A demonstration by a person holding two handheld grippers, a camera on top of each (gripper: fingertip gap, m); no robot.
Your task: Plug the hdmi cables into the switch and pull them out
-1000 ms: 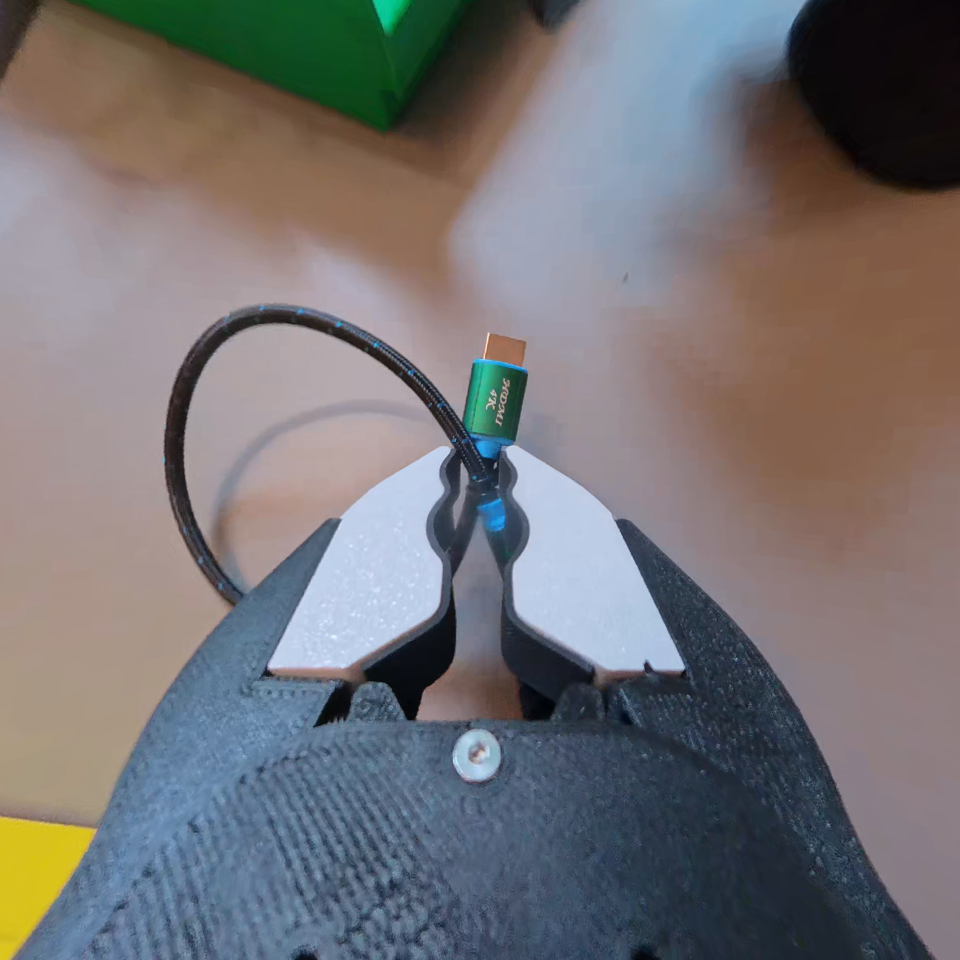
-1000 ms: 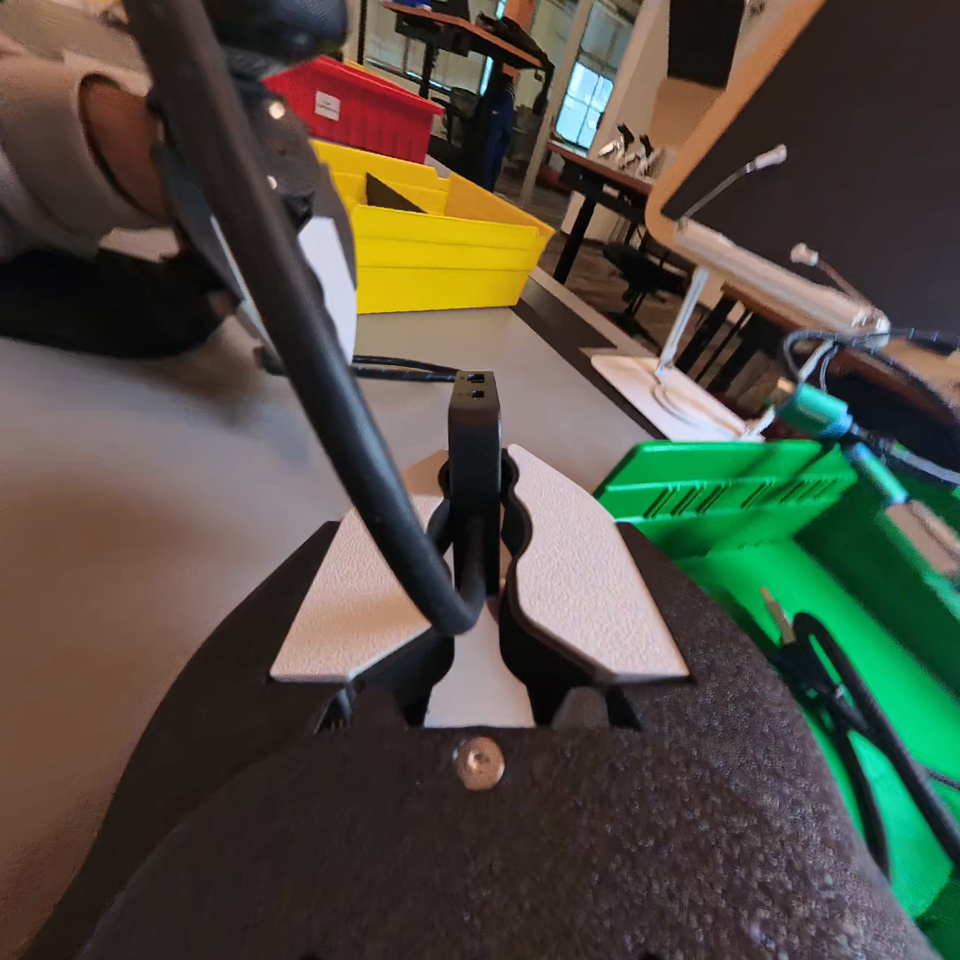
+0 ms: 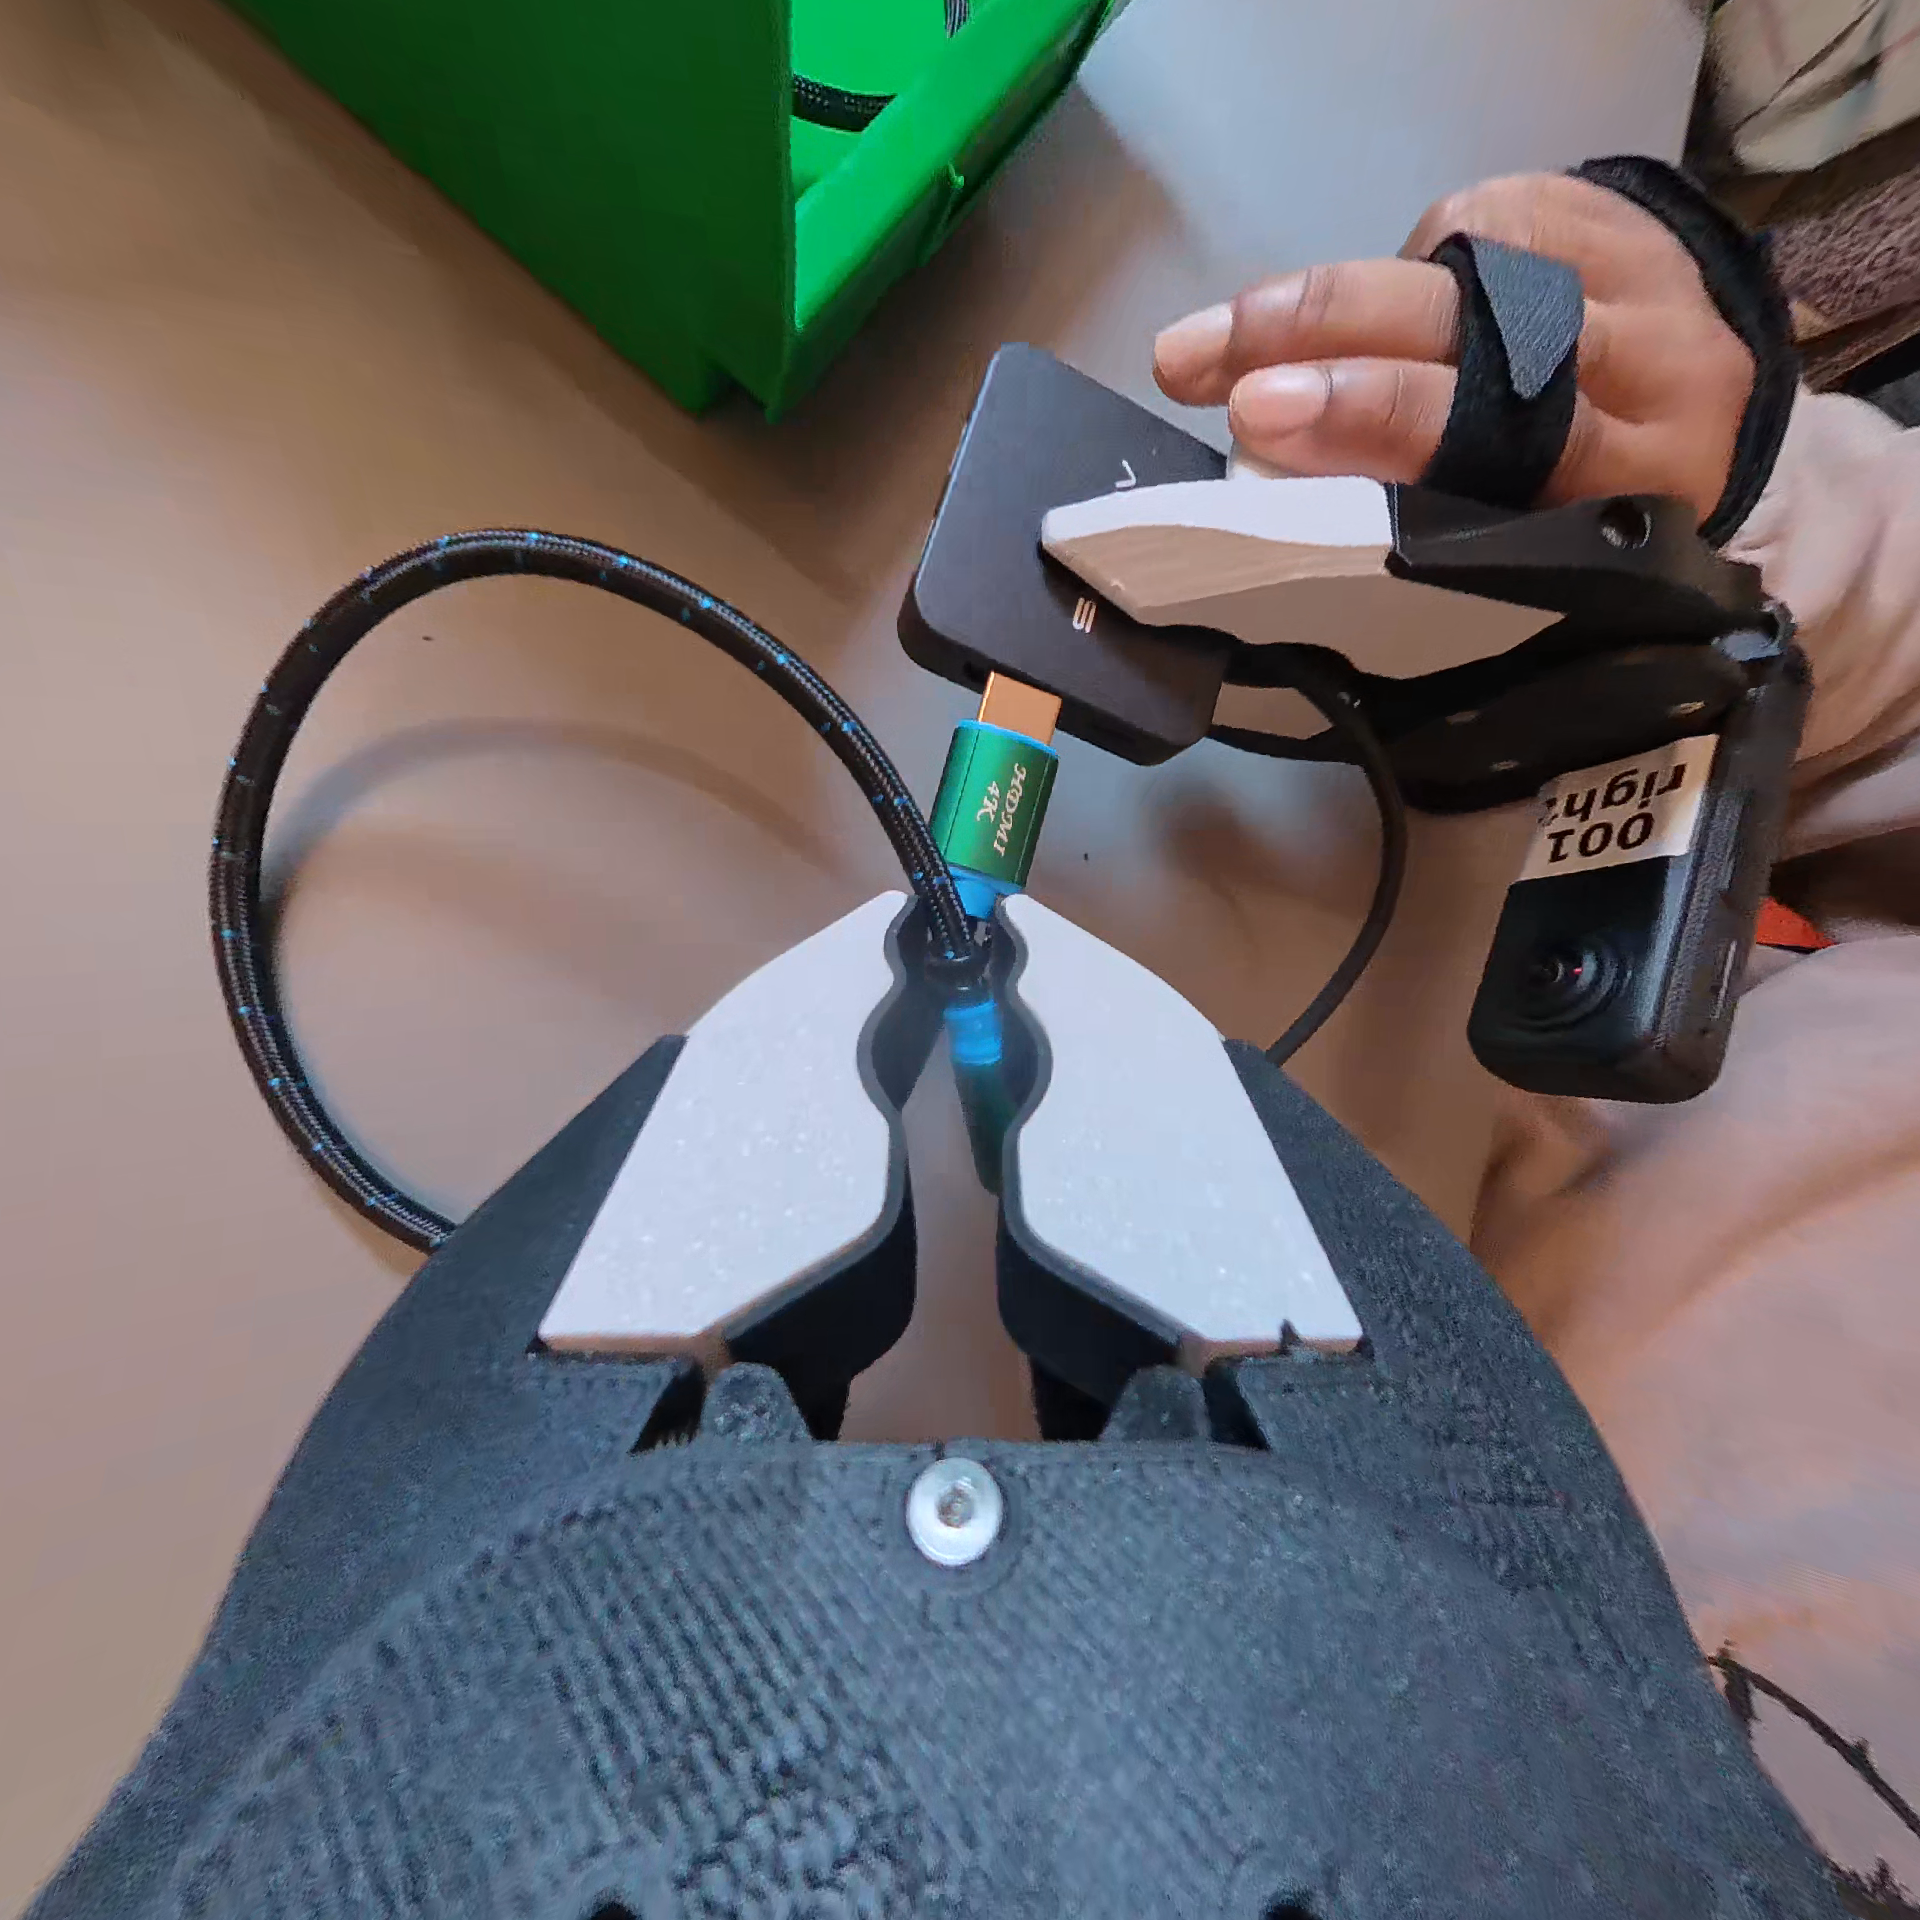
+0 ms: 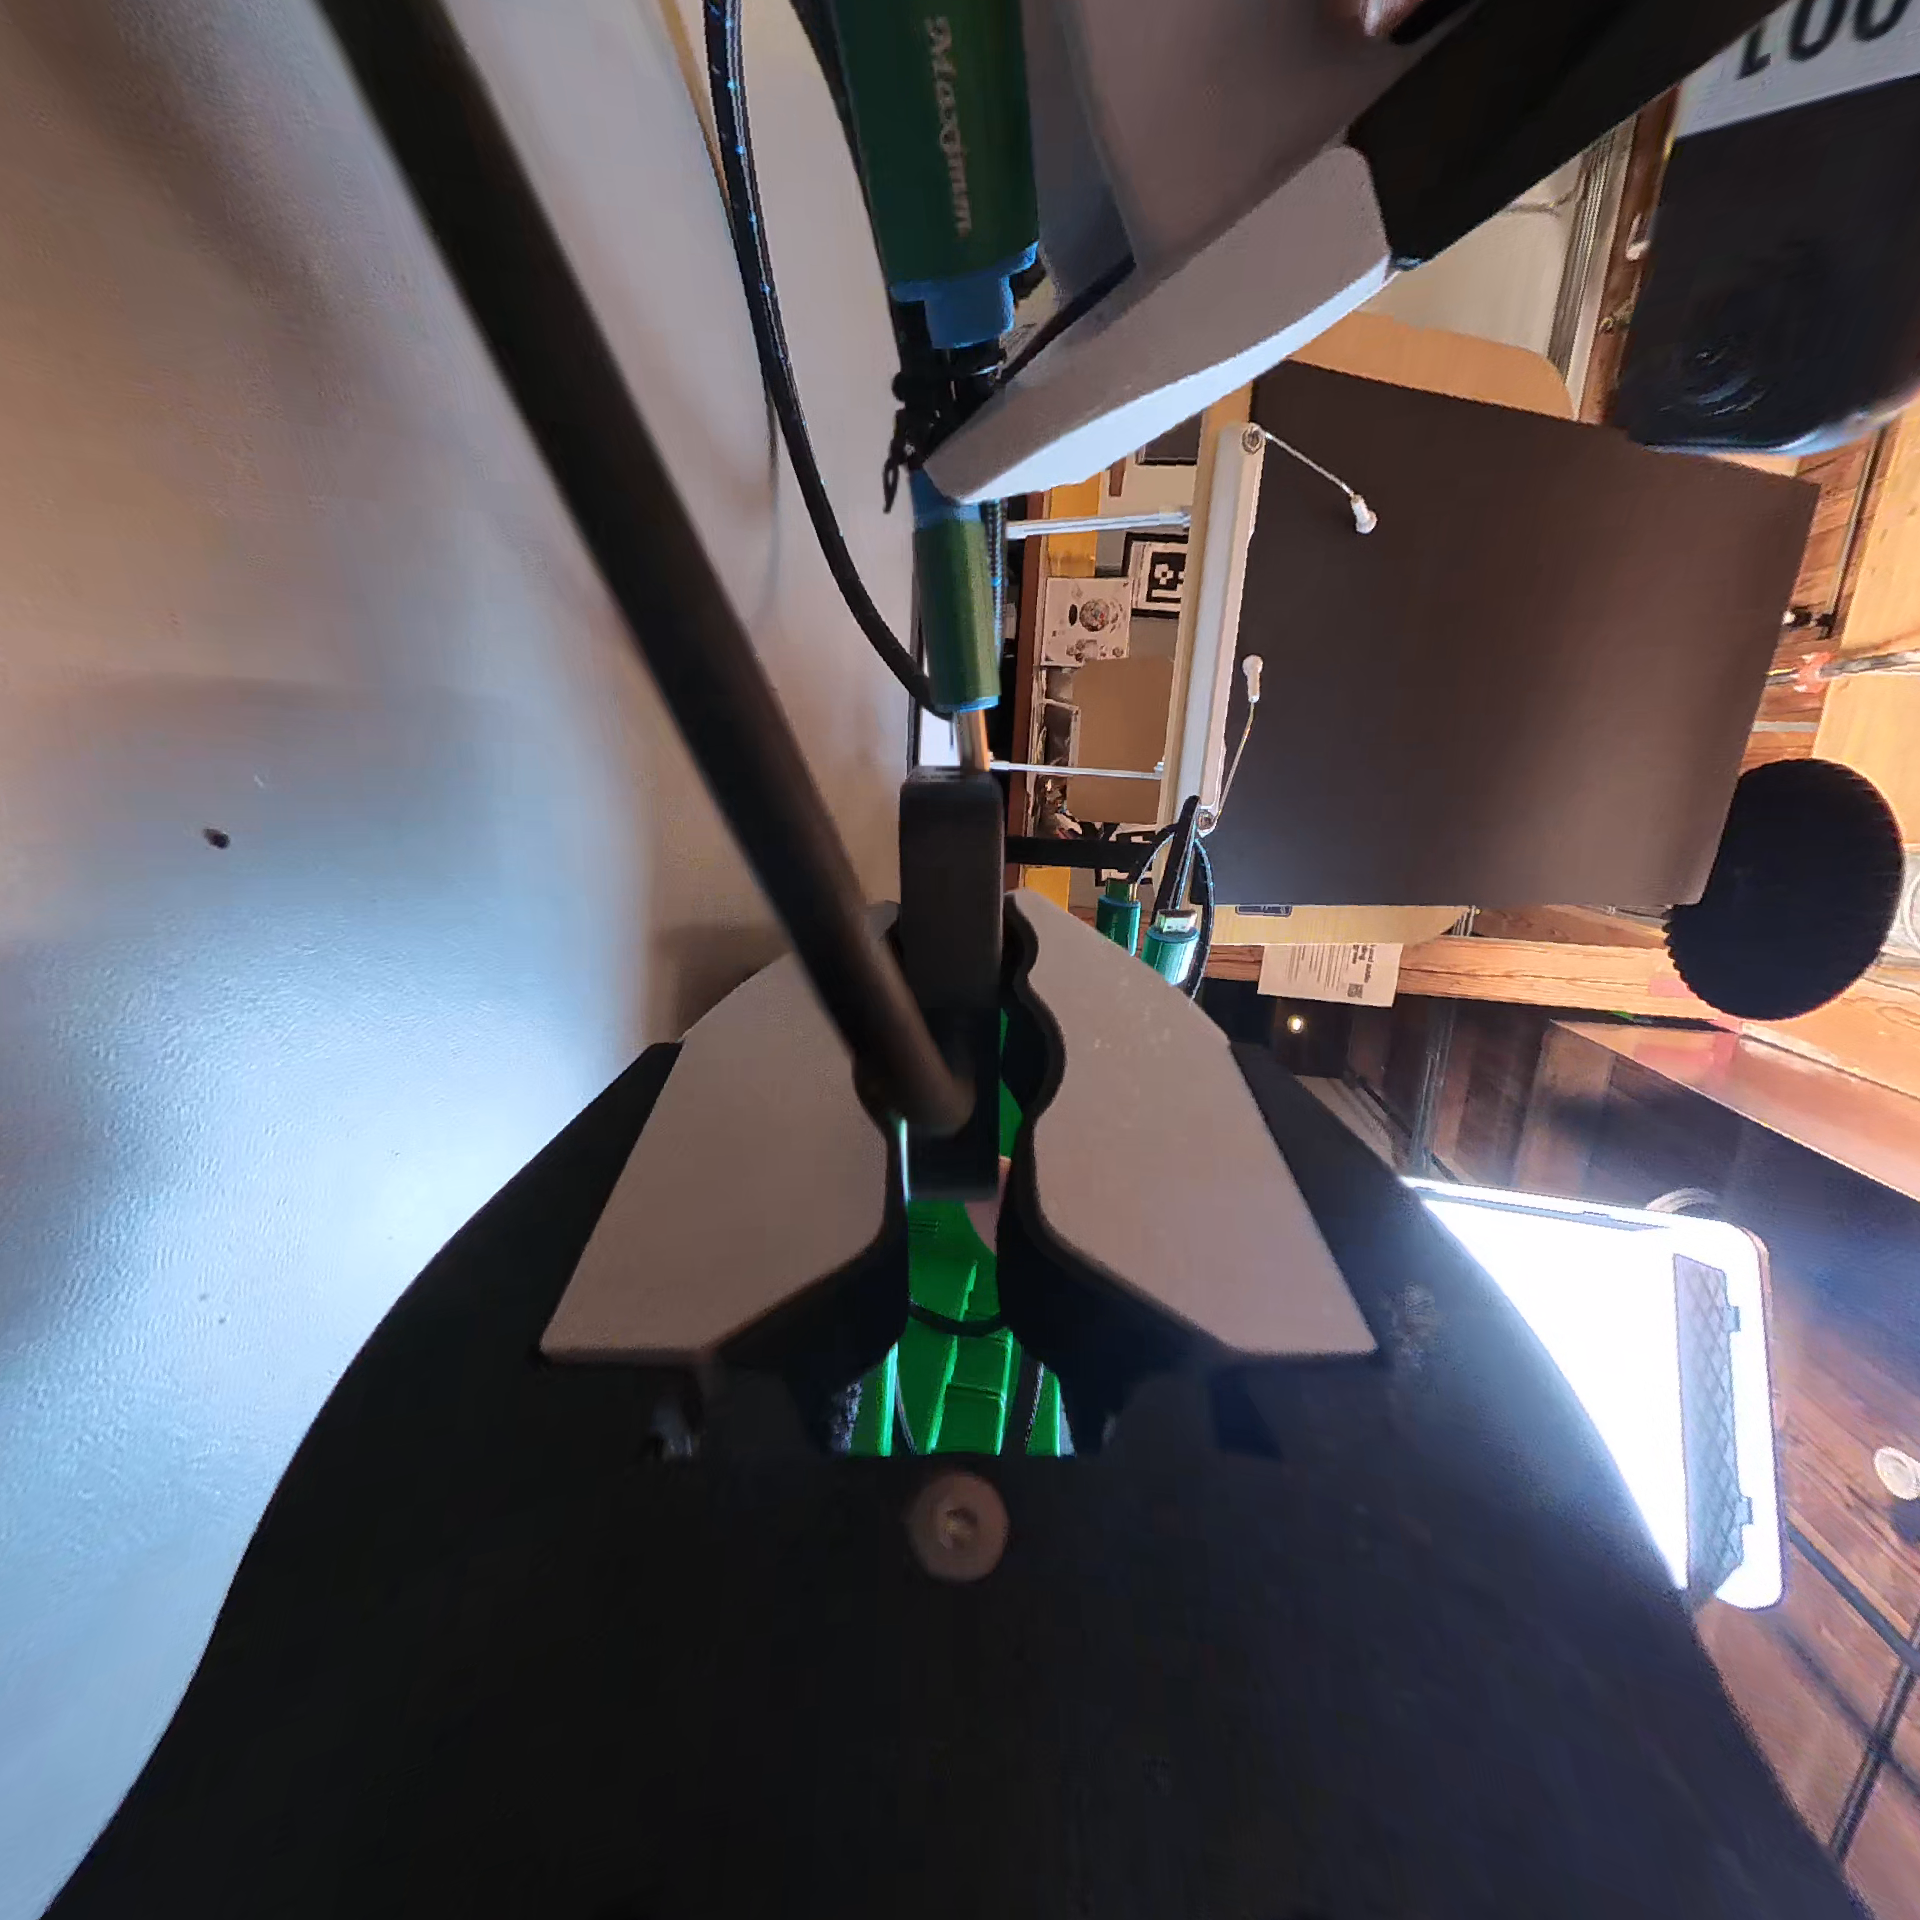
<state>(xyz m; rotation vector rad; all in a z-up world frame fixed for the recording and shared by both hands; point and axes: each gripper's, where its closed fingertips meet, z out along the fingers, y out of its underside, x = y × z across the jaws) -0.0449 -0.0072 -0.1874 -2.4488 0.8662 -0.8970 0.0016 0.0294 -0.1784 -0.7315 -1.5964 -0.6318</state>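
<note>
The plug (image 3: 995,805) meets the switch's (image 3: 1049,561) near edge, with the bin (image 3: 665,187) behind to the left.

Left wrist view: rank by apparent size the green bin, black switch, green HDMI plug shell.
1. green bin, though cropped by the frame edge
2. black switch, partly covered by the right gripper
3. green HDMI plug shell, clearly smallest

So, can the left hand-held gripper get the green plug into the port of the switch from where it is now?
Probably yes. The left hand-held gripper holds the green plug with its metal tip already at the port edge of the switch, which the right hand-held gripper clamps. Nothing lies between them.
</note>
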